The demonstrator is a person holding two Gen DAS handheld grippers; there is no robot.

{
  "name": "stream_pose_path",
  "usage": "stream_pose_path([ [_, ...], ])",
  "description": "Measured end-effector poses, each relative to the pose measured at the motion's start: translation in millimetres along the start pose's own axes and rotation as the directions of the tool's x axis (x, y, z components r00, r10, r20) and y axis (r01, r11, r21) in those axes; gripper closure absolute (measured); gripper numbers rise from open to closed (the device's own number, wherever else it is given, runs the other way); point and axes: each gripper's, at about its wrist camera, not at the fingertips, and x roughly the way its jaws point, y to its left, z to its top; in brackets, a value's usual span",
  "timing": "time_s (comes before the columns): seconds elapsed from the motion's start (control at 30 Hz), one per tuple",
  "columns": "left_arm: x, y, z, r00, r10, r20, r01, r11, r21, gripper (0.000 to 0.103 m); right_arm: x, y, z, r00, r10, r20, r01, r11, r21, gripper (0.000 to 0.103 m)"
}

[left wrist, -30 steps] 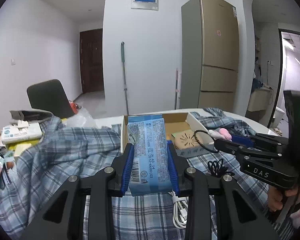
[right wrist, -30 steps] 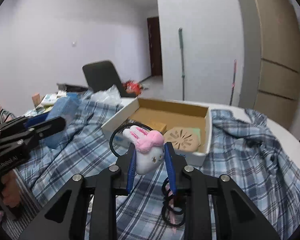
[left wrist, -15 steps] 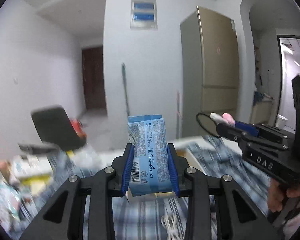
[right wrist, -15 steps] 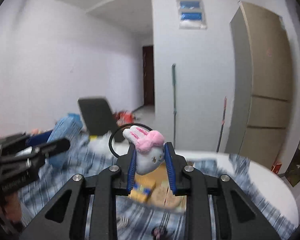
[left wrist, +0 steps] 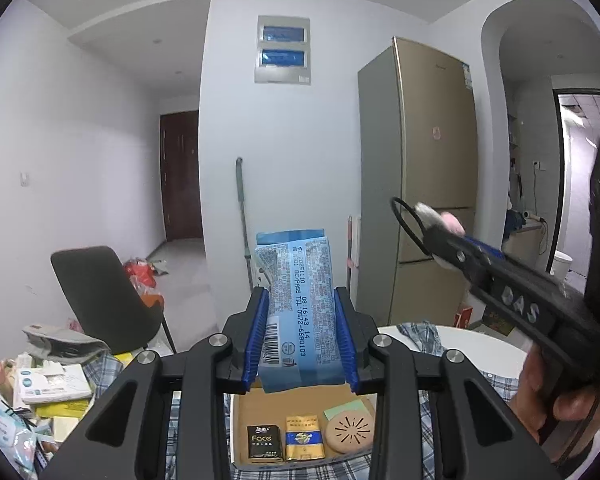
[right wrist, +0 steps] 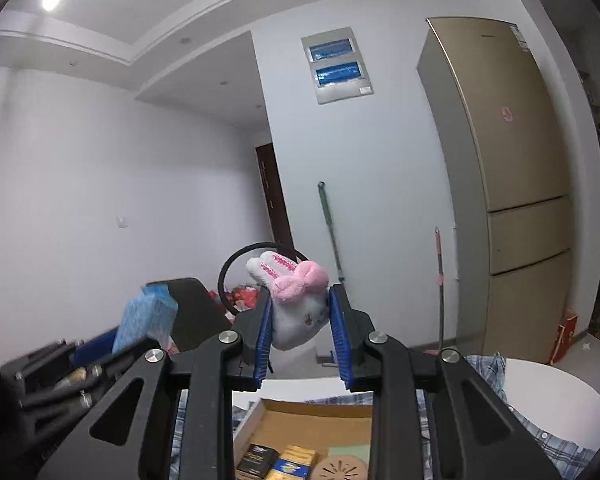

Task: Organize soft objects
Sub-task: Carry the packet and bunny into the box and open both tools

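The right gripper (right wrist: 302, 340) clamps a plush bunny (right wrist: 296, 300) above the open cardboard box (right wrist: 300, 432), near the box's far edge.

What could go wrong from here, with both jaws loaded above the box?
1. The left gripper pinches only the lower part of the blue tissue pack; the soft pack could sag or slip out during the move.
2. The bunny plush has a black loop that may snag the right gripper on release.
3. The cardboard box already holds three items along its near side, so a dropped pack may land on them.
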Motion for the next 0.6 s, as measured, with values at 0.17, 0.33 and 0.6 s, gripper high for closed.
stream_pose_path([
  [0.17,29,10,-18,0.999,0.002,-0.036,-0.002,1.000,-0.001,0.068,32,-12,-30,0.993,-0.039,-0.111,0.039,0.999,-0.006,0.077],
  [0.33,67,31,-41,0.997,-0.023,-0.077,0.021,0.999,-0.025,0.068,73,-21,-64,0.975,-0.046,-0.216,0.051,0.999,0.018,0.077],
  [0.6,119,56,-79,0.990,-0.003,-0.143,-0.004,0.999,-0.047,0.068,132,-42,-132,0.909,-0.068,-0.411,0.094,0.995,0.043,0.077],
])
